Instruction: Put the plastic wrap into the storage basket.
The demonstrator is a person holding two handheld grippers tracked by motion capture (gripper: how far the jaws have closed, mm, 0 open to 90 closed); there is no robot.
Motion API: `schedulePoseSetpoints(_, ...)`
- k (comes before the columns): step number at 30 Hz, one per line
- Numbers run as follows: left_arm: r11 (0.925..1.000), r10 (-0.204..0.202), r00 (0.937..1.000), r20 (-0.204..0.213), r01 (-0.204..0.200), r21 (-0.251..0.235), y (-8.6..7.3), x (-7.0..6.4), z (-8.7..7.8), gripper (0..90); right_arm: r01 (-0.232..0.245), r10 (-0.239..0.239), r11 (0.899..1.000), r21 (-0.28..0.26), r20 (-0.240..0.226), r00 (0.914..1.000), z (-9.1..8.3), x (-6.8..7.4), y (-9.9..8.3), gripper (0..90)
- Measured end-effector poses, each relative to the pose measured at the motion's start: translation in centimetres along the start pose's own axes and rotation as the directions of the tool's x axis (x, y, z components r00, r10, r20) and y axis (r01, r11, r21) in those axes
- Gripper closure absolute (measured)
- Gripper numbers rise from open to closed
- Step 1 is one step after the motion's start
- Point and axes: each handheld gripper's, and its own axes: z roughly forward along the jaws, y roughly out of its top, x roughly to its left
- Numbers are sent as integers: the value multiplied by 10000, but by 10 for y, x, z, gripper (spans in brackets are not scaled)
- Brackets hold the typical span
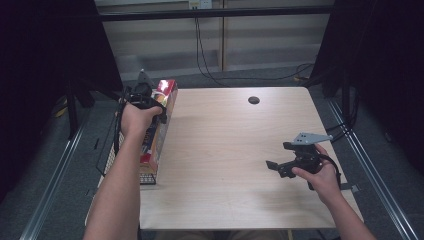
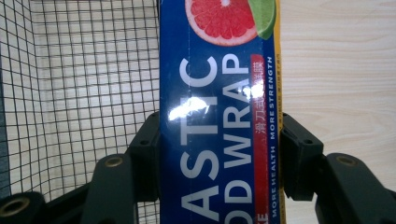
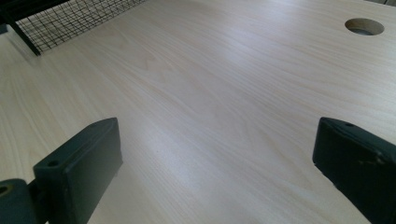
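A long blue box of plastic food wrap (image 2: 219, 93) with a grapefruit picture runs lengthwise between the jaws of my left gripper (image 2: 219, 140), which is shut on its sides. In the high view the box (image 1: 154, 145) lies along the table's left edge, with the left gripper (image 1: 145, 102) over its far half. It sits above the right side of a black wire basket (image 2: 84, 93); whether it rests on the basket I cannot tell. My right gripper (image 1: 277, 167) hovers low at the front right, open, with bare table between its jaws (image 3: 215, 163).
The wire basket (image 1: 147, 177) stands at the left edge of the light wooden table (image 1: 225, 150), and its corner (image 3: 70, 21) shows far off in the right gripper view. A round cable hole (image 1: 253, 100) is near the back edge. Dark curtains flank both sides.
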Motion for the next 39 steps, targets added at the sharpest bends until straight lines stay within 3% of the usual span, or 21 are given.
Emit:
schedulePoseSetpoints(13,9996,-265,9996,-113,265,-55,-7,18,-7,439,37,-36,10000,27,-250,9997,2,1,-1,0)
schedulePoseSetpoints(14,9989,-462,9989,-57,461,-61,-8,19,-6,439,37,-36,10000,27,-250,9997,2,1,-1,0)
schedulePoseSetpoints(16,9994,-349,9993,-120,349,-44,-9,22,-7,439,50,-49,10000,43,-278,9996,2,2,-1,0)
schedulePoseSetpoints(18,9982,-592,9982,-81,591,-59,-10,23,-6,439,46,-45,10000,34,-290,9996,2,2,-1,0)
schedulePoseSetpoints(22,9987,-498,9986,-162,497,-62,-11,28,-8,439,42,-41,10000,26,-295,9996,2,2,-1,0)
schedulePoseSetpoints(25,9972,-745,9972,-113,744,-99,-12,30,-8,439,63,-61,10000,53,-307,9995,2,2,-1,0)
schedulePoseSetpoints(39,9953,-963,9951,-219,964,37,-18,40,-3,437,70,-71,10000,-13,-365,9993,2,3,0,0)
